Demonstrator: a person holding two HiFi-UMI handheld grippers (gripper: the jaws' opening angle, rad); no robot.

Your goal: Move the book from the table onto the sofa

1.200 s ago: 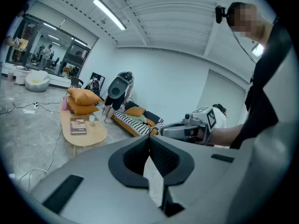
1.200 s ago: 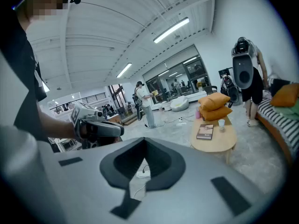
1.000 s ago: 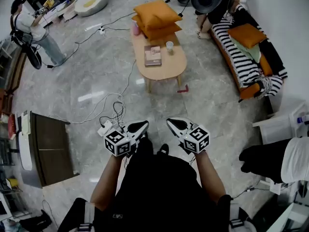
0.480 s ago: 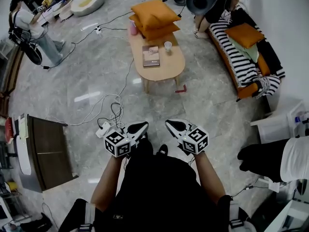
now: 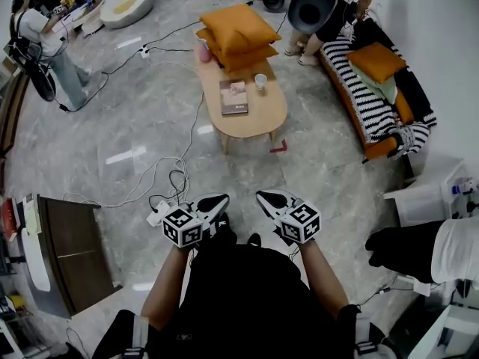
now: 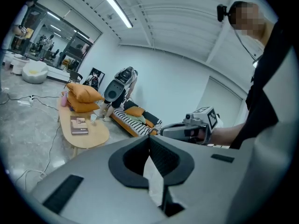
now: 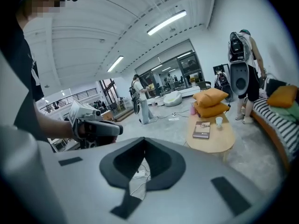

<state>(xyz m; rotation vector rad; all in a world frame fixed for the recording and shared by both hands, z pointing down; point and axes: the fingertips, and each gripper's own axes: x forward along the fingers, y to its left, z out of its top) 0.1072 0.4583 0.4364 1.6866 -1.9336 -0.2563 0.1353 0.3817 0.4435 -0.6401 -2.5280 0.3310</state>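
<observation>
The book (image 5: pixel 233 97) lies flat on the oval wooden table (image 5: pixel 248 126), far ahead of me across the floor. It also shows as the book (image 6: pixel 79 125) in the left gripper view and the book (image 7: pixel 202 130) in the right gripper view. The striped sofa (image 5: pixel 372 103) with an orange cushion stands to the right of the table. My left gripper (image 5: pixel 223 197) and right gripper (image 5: pixel 262 196) are held side by side in front of my body. Both are shut and empty. In their own views the left gripper (image 6: pixel 149 137) and right gripper (image 7: pixel 143 139) show closed jaws.
Orange cushions (image 5: pixel 234 30), a cup (image 5: pixel 260 81) and a pink bottle (image 5: pixel 202 49) share the table. Cables (image 5: pixel 166 176) and a power strip (image 5: pixel 158 214) lie on the floor ahead left. A person (image 5: pixel 322 10) stands by the sofa, another (image 5: pixel 41 43) at far left. A dark cabinet (image 5: pixel 69 251) is at the left.
The table, book and sofa have slid lower in the head view, so I have come closer to them. Both grippers stay shut and side by side.
</observation>
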